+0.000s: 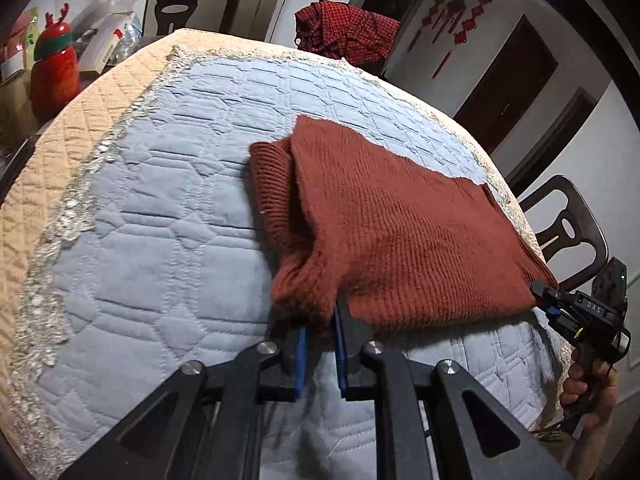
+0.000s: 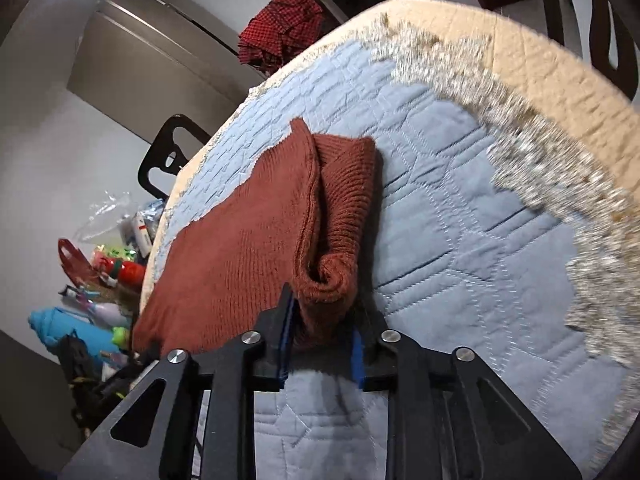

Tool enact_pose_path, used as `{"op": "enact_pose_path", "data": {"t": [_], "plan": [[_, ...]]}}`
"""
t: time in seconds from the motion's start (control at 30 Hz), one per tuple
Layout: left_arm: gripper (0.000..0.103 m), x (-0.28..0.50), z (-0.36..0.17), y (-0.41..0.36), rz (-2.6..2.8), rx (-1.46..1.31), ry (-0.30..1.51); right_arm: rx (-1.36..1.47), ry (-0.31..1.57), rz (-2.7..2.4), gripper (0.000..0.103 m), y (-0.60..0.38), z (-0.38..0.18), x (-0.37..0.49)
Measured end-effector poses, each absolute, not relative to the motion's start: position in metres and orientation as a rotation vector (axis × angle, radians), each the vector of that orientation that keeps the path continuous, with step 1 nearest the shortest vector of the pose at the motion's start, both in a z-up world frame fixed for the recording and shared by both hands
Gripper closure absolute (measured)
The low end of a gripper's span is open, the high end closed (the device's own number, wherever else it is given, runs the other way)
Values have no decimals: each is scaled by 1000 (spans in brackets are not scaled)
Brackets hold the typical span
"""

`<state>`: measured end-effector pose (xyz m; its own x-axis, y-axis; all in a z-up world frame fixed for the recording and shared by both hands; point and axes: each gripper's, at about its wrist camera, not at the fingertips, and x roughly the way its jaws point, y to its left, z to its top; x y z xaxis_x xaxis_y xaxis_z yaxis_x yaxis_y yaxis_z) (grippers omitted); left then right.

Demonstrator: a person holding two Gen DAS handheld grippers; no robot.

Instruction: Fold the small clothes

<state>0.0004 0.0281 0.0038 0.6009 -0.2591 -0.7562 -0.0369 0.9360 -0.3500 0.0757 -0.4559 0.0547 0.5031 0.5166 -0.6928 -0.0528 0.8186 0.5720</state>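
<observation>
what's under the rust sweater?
The rust sweater lies on the blue quilted cover, which shows all around it. Anything between them is covered; I can't tell.

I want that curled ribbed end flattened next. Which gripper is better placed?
Right, likely. The sweater has its curled ribbed end between the jaws of the right gripper, which stand apart around it. The left gripper sits at the sweater's other near corner.

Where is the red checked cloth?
In both wrist views the red checked cloth sits bunched beyond the table's far edge, behind the rust sweater.
</observation>
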Motion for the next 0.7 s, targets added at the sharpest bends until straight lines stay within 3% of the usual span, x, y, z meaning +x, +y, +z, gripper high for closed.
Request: {"op": "enact_pose_path", "data": {"t": [0.37,0.57,0.67,0.7], "plan": [[83,-13,38,42,-68,-293,802,413,810,381,80,-451,102,52],[83,7,29,20,-124,-252,797,412,879,383,85,-440,71,77],[83,16,7,16,-125,-249,853,451,918,344,102,-452,51,84],[83,15,5,16,-125,-243,847,457,916,344,102,-455,50,84]]}}
